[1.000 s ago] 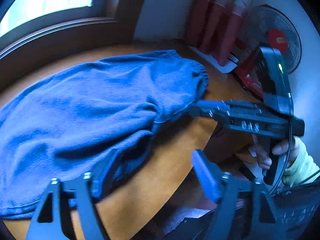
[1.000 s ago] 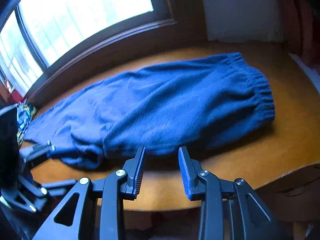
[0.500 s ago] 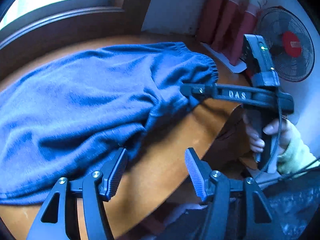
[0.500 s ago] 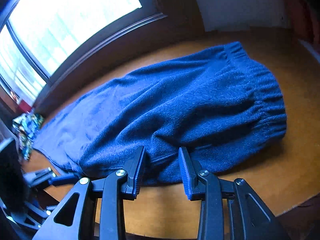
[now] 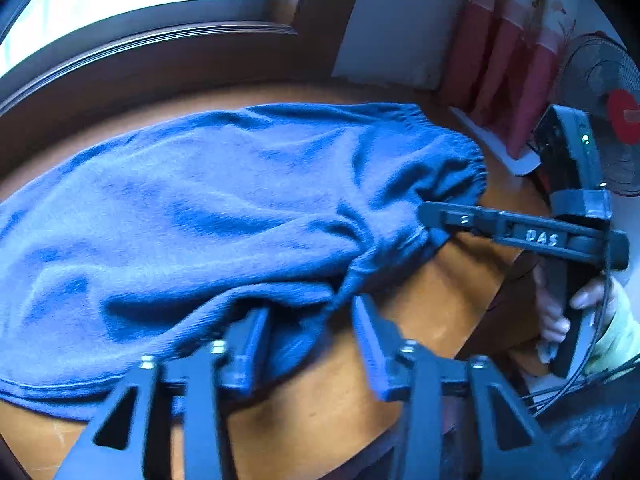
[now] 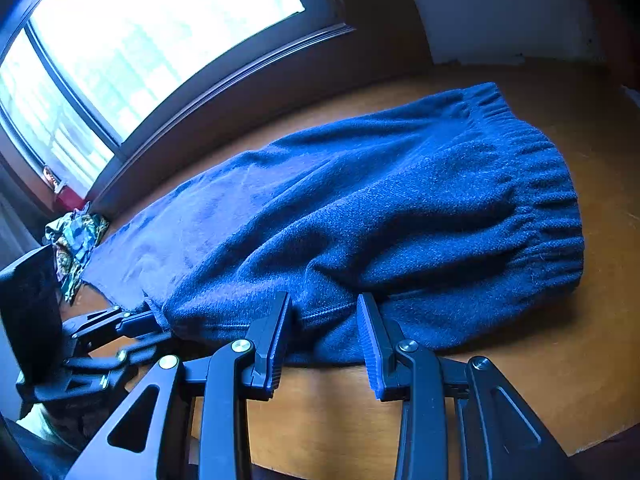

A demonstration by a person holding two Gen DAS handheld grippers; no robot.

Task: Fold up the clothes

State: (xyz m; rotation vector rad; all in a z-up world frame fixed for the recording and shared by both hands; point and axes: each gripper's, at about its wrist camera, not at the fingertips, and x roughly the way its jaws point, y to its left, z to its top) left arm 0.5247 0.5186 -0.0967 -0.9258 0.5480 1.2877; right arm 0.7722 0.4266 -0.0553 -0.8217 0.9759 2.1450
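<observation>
Left claw is sitting wide open, its two ribbed fingers straddling the near hem of the blue fleece pants; left finger is touching or tucked just under the fabric edge, right finger is over bare wood, nothing pinched between them. In the right wrist view the left claw is showing at 8 o'clock, its tips meeting the pants' edge there.

Right claw is also gaping open, both fingers pressing against the near folded edge of the pants with a seam running between them, not clamped on it. From the left wrist view the right claw is reaching in from 3 o'clock, tips buried in the gathered elastic waistband; cannot tell from that side how far the fingers are apart. A hand in a pale yellow-green sleeve is gripping its handle.

Pants are lying lengthwise across the round orange-brown wooden table, waistband end at 3 o'clock, leg end trailing off to 9 o'clock, surface rumpled.

Outward: a dark-framed bright window is running along 11 to 12 o'clock; a crumpled green patterned cloth is lying at 9 o'clock by the sill. Red-and-white curtain and a black fan with red hub are standing at 2 o'clock.
</observation>
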